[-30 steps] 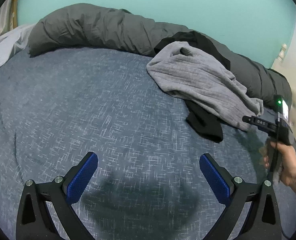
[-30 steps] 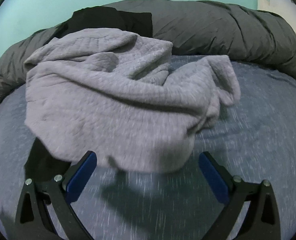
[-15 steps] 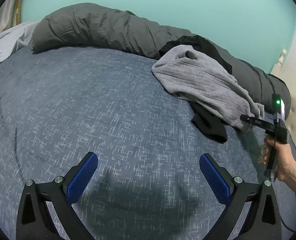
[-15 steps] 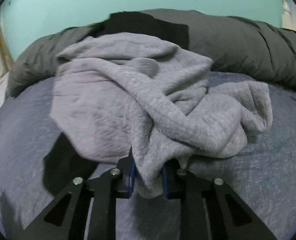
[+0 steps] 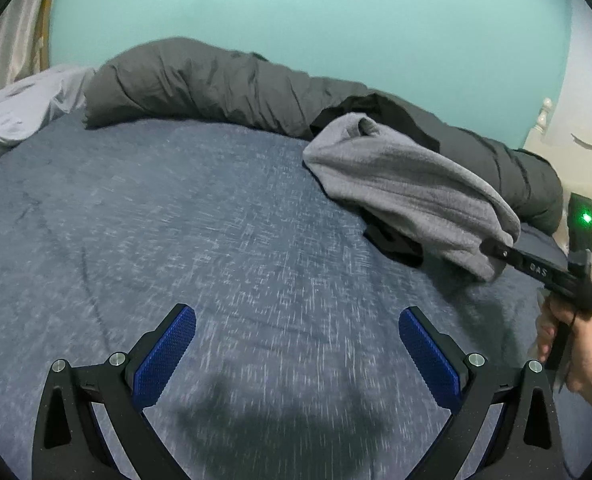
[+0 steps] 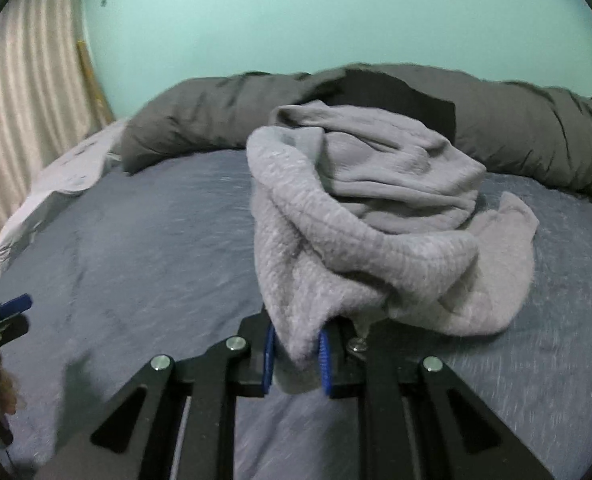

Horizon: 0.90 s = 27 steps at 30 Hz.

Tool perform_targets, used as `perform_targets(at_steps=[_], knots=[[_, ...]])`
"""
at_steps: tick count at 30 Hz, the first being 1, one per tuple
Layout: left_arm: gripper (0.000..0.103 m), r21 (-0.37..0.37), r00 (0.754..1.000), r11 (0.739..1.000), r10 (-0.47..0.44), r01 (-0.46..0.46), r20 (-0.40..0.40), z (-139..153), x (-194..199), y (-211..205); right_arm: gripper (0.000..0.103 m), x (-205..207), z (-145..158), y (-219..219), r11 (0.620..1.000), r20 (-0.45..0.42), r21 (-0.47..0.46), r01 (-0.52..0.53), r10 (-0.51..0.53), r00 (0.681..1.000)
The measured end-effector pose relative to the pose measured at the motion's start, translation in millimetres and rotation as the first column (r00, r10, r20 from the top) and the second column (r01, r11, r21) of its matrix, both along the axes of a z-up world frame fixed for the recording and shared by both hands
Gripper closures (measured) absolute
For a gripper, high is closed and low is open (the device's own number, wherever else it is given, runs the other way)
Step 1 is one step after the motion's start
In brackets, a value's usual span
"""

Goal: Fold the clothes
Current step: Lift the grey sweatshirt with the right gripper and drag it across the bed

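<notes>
While left gripper [image 5: 296,354] hangs wide apart, nothing in it, over blue bedspread [image 5: 176,220], right gripper [image 6: 296,354] jaws closing on grey garment [image 6: 360,216], bunched before dark duvet roll [image 6: 536,136].

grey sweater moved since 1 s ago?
Yes. The right gripper, closing on the grey sweater, has dragged its near edge off the black garment, away from the dark duvet roll.
</notes>
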<state>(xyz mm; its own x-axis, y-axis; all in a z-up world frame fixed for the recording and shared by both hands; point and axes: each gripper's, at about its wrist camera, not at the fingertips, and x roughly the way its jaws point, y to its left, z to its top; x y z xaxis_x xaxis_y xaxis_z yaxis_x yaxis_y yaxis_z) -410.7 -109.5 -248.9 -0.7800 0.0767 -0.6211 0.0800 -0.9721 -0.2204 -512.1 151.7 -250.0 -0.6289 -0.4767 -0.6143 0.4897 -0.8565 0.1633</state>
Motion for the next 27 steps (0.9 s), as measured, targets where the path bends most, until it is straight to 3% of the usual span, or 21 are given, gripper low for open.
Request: perform_targets(at_steps=[7,14,20,27], knots=[[0.000,0.006,0.999,1.000,0.018,-0.018,-0.033,27.5,73.0,-6.8,0.087,93.5,47.8,5.2,0.999,-0.060,-0.003,-0.050,0.049,0.997],[0.000,0.019,0.998,1.000,0.014,-0.013,-0.056,60.8,157.0,-5.3,0.088,216.6,82.6,32.7,0.999,-0.070,0.002,-0.049,0.049,0.996],[0.000,0.031,1.000,1.000,0.004,-0.003,-0.030,60.5,210.2,-2.4,0.088,310.4,78.5,50.8,0.995,-0.054,0.039,-0.089,0.091,0.994],[0.000,0.059,1.000,0.998,0.010,-0.009,-0.017,44.8,243.0,0.7,0.088,358.6,43.3,76.2,0.993,0.005,0.088,-0.081,0.081,0.997]])
